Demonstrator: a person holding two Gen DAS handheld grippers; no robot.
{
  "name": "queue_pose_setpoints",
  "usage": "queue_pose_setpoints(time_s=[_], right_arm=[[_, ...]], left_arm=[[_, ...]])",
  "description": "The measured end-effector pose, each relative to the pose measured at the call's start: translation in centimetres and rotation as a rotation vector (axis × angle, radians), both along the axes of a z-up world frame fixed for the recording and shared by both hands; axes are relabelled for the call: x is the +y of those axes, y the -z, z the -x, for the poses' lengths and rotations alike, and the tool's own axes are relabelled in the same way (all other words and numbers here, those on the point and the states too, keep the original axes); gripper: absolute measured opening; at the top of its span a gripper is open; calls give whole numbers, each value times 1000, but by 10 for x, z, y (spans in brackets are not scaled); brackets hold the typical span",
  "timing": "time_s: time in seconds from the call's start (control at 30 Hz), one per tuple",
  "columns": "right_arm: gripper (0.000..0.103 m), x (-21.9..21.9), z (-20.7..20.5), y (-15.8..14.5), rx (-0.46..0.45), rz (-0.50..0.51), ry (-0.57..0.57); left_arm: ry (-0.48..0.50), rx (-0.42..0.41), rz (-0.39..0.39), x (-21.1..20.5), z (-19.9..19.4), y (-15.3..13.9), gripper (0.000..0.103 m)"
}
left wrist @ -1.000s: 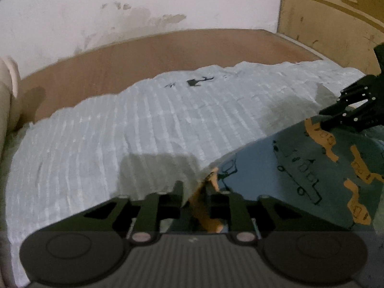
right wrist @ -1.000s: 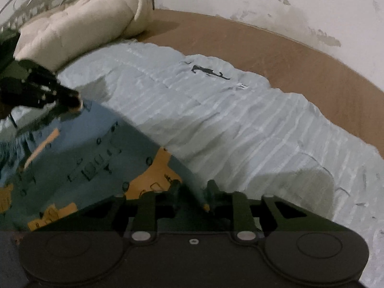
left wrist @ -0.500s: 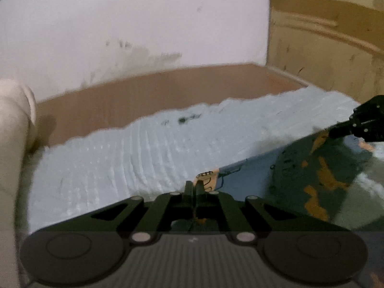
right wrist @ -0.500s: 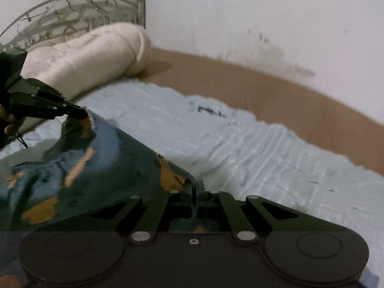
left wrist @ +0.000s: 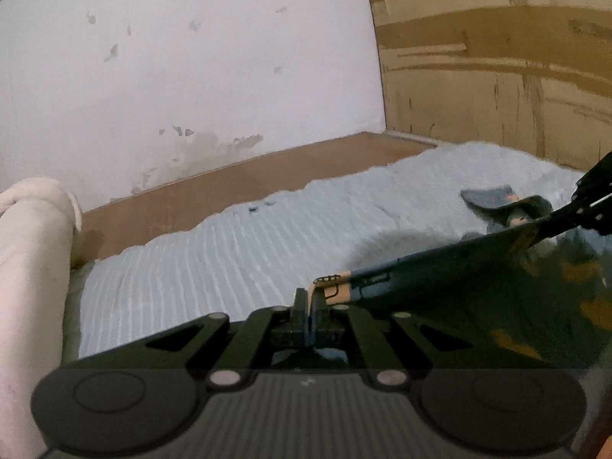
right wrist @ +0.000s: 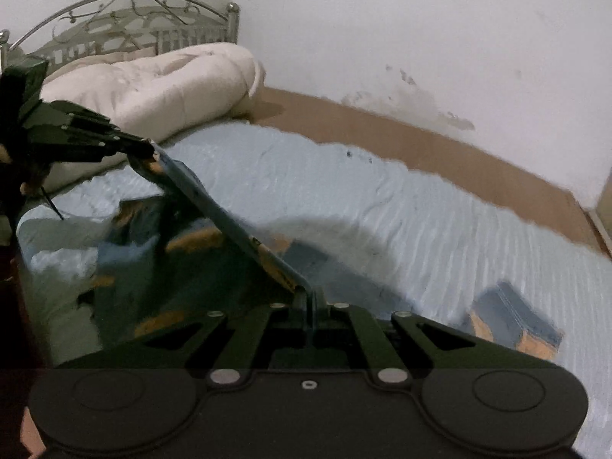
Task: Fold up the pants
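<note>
The pants point(left wrist: 478, 283) are dark teal with orange printed patches. Both grippers hold them by one edge, stretched taut in the air above the bed. My left gripper point(left wrist: 309, 298) is shut on one corner of that edge. My right gripper point(right wrist: 309, 296) is shut on the other corner, and it also shows at the right of the left wrist view point(left wrist: 550, 222). In the right wrist view the left gripper point(right wrist: 147, 149) pinches the far end and the pants point(right wrist: 160, 260) hang down below the edge. A trailing end of the pants point(right wrist: 516, 315) lies on the bedspread.
A light blue ribbed bedspread point(left wrist: 237, 252) covers the bed. A rolled cream comforter point(right wrist: 153, 88) lies by the metal headboard point(right wrist: 126, 19). A brown bed board point(left wrist: 237, 187) runs along the white wall. A wooden panel point(left wrist: 497, 57) stands at the far right.
Both grippers have closed on the pants' edge and lifted it well above the bed. The cloth went from lying flat to hanging taut between them.
</note>
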State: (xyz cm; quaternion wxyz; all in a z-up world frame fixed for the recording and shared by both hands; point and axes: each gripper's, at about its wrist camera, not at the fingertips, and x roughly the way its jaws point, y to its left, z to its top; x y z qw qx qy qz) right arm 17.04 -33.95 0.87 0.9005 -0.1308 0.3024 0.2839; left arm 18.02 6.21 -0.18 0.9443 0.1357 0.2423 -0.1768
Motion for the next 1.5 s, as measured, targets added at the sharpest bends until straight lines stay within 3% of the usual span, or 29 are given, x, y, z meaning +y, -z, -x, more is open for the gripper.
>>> queue_pose_setpoints(time_s=[0.2,0.43,0.6,1.0,1.07,1.17,1.2,1.27,1.3,1.33,1.4,1.5], right_arm=[[0,5,39,30,2,33,62],[0,4,67,27,-23,59,42],[0,10,89,34,2,97,5],[0,24,102,53,20,162,-40],[0,25,103,56,13,162,-29],[7,22,104,57,12,131,-11],[13,19,105,55,12,105,-2],[29,8,106,51,29,24,23],[41,3,107,50,33,-11,41],[54,-3,109,48,34,-48,58],[72,-18,114,46,22,-90,119],[91,-46,118,41,-7,-132,218]], left_arm=[[-25,53,-18,-8,25,33,1],[-6,57,12,4,45,25,0],[-6,88,-75,1,45,43,0],[-40,153,-121,-1,43,63,0],[-33,179,-116,-1,45,65,1],[-42,203,-42,2,49,59,2],[-53,203,-13,2,51,55,10],[-66,206,58,-1,56,48,37],[-70,203,87,-3,58,45,62],[-78,193,119,-8,62,41,77],[-72,179,170,-21,66,35,86],[-37,196,259,-52,63,31,102]])
